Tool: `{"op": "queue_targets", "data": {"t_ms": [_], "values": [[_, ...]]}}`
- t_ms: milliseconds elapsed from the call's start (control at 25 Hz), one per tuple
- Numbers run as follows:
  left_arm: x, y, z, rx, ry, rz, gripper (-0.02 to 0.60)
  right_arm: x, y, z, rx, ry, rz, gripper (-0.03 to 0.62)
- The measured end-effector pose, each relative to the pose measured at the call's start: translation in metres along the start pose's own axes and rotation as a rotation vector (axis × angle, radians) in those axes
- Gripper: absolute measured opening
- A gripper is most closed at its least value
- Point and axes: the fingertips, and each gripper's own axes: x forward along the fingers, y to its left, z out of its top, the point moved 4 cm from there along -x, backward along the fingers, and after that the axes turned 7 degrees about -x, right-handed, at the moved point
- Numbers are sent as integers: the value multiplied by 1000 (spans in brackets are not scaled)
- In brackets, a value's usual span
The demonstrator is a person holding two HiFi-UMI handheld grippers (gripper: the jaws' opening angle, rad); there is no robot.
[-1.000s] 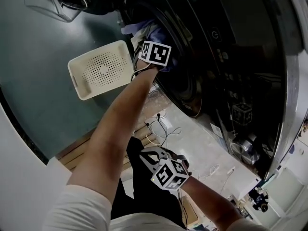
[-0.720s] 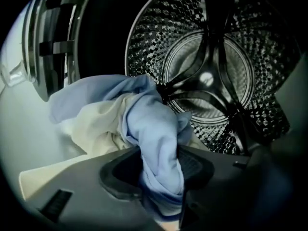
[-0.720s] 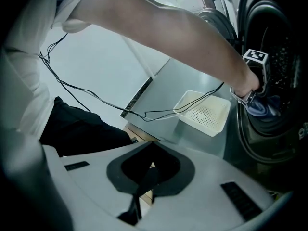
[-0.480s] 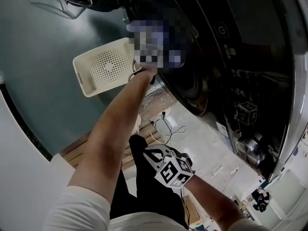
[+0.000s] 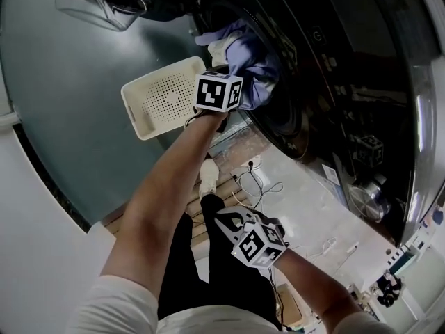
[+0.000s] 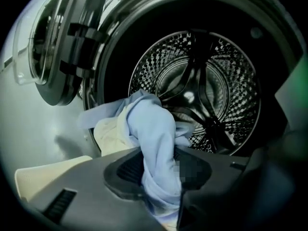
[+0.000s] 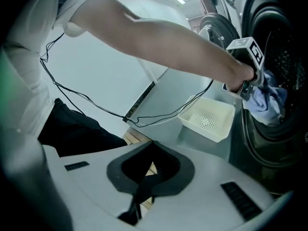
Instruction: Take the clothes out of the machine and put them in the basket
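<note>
A light blue garment point(image 6: 154, 134) with a cream piece point(image 6: 113, 134) beside it hangs out of the washing machine's drum point(image 6: 211, 90). My left gripper point(image 6: 161, 196) has the blue garment pinched between its jaws, which are still closing on it. In the head view the left gripper point(image 5: 229, 82) is at the drum mouth, with the garment point(image 5: 254, 65) bunched past its marker cube. The cream perforated basket point(image 5: 149, 113) stands on the floor just left of it. My right gripper point(image 5: 233, 225) is held low and back, shut on nothing point(image 7: 137, 208).
The machine's round door point(image 5: 104, 2) stands swung open to the left of the mouth, above the basket point(image 7: 207, 117). Cables point(image 5: 261, 183) trail over the pale floor near my legs. The dark machine front point(image 5: 334, 103) fills the right side.
My left gripper has drawn back and up from the drum mouth, pulling the blue garment farther out. The right gripper has stayed where it was.
</note>
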Motion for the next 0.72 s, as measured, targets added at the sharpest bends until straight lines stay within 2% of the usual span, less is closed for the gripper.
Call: {"op": "queue_targets", "data": {"t_ms": [400, 720], "values": [[-72, -17, 12, 11, -77, -68, 147, 7, 18, 14, -20, -46, -18, 3], [-133, -35, 24, 70, -154, -137, 146, 15, 29, 16, -12, -74, -38, 3]]}}
